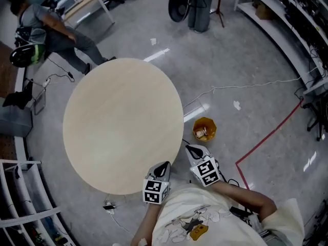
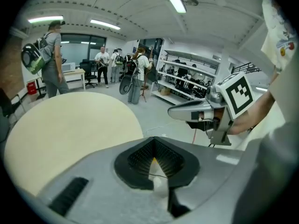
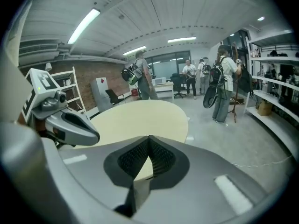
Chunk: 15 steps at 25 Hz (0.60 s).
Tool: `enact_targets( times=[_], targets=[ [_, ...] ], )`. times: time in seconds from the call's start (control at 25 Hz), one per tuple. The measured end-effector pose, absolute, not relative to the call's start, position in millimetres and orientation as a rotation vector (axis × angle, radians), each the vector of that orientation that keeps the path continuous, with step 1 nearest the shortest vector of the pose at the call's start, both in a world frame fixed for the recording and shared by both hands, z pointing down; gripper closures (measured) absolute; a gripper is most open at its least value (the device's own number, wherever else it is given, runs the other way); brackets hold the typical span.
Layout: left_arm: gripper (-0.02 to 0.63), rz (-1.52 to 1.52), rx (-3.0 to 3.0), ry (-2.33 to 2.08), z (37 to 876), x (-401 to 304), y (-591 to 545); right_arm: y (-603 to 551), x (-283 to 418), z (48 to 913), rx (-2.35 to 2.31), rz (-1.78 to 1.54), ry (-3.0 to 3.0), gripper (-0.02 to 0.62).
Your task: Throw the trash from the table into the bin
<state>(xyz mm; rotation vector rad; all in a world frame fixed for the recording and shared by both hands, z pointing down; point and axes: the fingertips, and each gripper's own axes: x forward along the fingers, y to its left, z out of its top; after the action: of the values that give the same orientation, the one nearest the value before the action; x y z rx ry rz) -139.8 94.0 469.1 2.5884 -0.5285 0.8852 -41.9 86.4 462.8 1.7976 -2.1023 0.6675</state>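
The round beige table has a bare top; no trash shows on it. A small yellow bin stands on the floor just right of the table, with pale crumpled trash inside. My left gripper hovers at the table's near edge, jaws shut and empty. Beside it my right gripper is over the floor between table and bin, also shut with nothing held. In the left gripper view the shut jaws point over the table, and the right gripper is alongside. The right gripper view shows its own shut jaws.
A person with a backpack stands beyond the table's far left. A white cable and a red tape line cross the floor at right. Small white scraps lie on the floor. Shelving lines the right side, a metal rack the lower left.
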Motion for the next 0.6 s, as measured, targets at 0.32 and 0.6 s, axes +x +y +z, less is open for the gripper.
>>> enact_targets(
  times=[0.32,0.6],
  targets=[
    [0.600,0.748,2.564,-0.628,428.8,-195.5,75.4,57.7,-159.8,394.4,1.684,0.497,-2.288,0.590],
    [0.600,0.706,2.558,-0.662,429.8,-208.3,56.7,39.4,-164.9,404.5,1.661,0.479,-2.280,0.589]
  ],
)
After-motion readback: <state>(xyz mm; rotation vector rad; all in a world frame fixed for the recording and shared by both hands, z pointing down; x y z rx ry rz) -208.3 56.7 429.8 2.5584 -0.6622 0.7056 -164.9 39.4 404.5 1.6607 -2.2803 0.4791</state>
